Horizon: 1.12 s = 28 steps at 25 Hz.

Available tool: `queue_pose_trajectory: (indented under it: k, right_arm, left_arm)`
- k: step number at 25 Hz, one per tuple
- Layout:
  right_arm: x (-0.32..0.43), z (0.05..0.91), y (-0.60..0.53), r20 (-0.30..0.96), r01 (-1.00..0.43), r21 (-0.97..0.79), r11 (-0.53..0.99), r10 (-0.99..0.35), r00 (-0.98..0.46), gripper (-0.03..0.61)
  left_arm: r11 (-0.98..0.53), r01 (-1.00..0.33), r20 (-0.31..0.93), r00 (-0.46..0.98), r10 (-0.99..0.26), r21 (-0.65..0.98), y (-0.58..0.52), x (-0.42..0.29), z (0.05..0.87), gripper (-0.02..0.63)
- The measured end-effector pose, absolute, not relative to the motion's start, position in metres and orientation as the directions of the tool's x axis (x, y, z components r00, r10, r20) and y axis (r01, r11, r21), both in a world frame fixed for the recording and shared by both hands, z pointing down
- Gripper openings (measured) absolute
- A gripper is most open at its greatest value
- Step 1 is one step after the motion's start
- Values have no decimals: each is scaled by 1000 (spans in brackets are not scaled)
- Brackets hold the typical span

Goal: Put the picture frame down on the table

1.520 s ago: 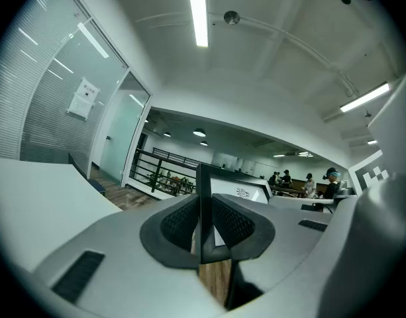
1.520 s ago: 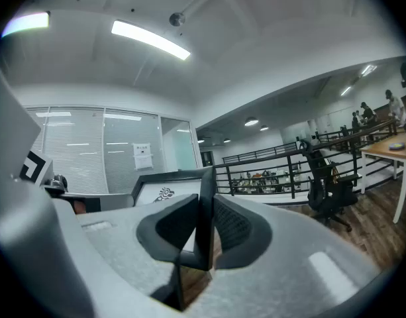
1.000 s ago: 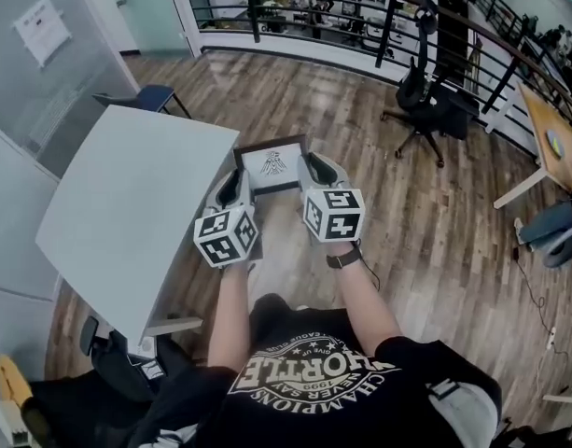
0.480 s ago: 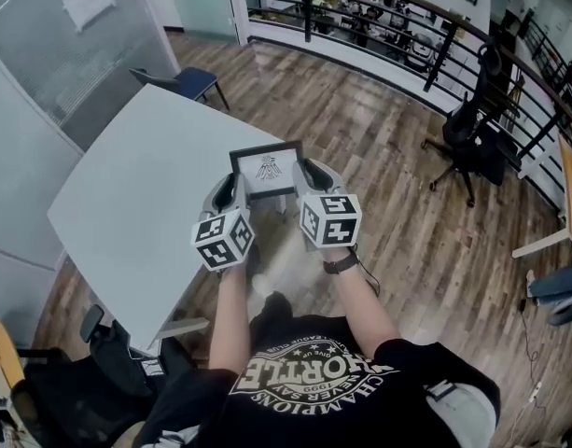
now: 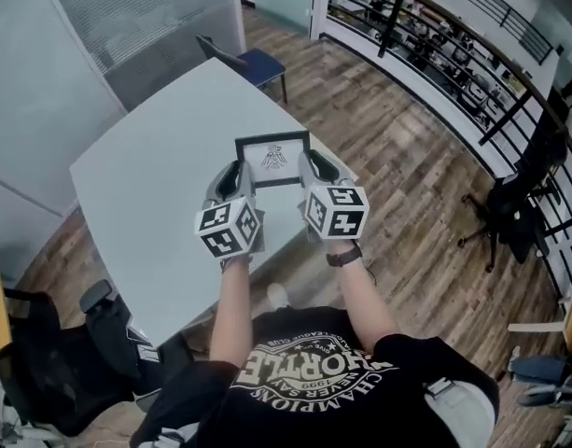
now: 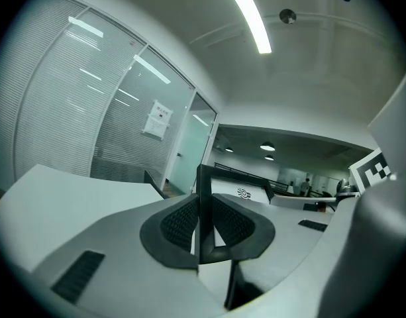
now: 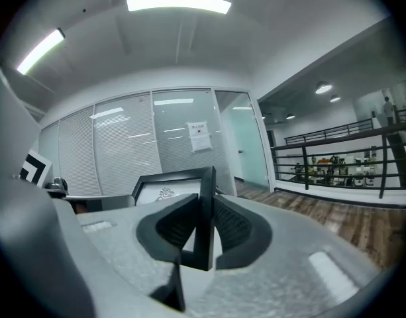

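A dark picture frame [image 5: 273, 158] with a white print and a small emblem is held in the air over the near right edge of the pale grey table [image 5: 164, 185]. My left gripper [image 5: 247, 177] is shut on the frame's left edge [image 6: 204, 204]. My right gripper [image 5: 301, 174] is shut on the frame's right edge [image 7: 206, 207]. In both gripper views the frame's dark edge stands upright between the black ribbed pads [image 6: 181, 222]. The frame's emblem [image 7: 165, 193] shows in the right gripper view.
A blue chair [image 5: 253, 62] stands at the table's far side. A black office chair [image 5: 57, 367] is at the near left corner. Another black chair [image 5: 523, 213] stands on the wood floor to the right, before a black railing [image 5: 453, 59]. Glass walls run along the left.
The frame and both grippers have moved from beside the table's right edge to over the tabletop as the person turned towards it. The hold on the frame is unchanged.
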State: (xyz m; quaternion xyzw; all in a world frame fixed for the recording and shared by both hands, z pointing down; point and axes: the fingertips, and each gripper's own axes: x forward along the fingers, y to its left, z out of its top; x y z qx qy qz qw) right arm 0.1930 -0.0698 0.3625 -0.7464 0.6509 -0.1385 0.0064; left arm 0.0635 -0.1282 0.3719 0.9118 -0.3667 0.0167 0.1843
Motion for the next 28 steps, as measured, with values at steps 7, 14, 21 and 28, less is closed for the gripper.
queue_pose_trajectory:
  k: [7, 14, 21, 28]
  right_arm:
    - [136, 389, -161, 238, -983, -180, -19, -971, -25, 71]
    - [100, 426, -239, 317, -976, -178, 129, -931, -181, 69]
    - [81, 482, -320, 426, -950, -213, 229, -853, -301, 69]
    - [78, 562, -370, 565, -934, -230, 272, -744, -356, 71]
  left_arm:
    - [-537, -770, 199, 619, -760, 345, -200, 0, 400, 72]
    - [-382, -849, 280, 491, -825, 364, -254, -40, 441, 72]
    - [-260, -899, 395, 395, -830, 353, -318, -58, 494, 72]
    - [-150, -916, 532, 343, -774, 372, -356, -59, 577, 72]
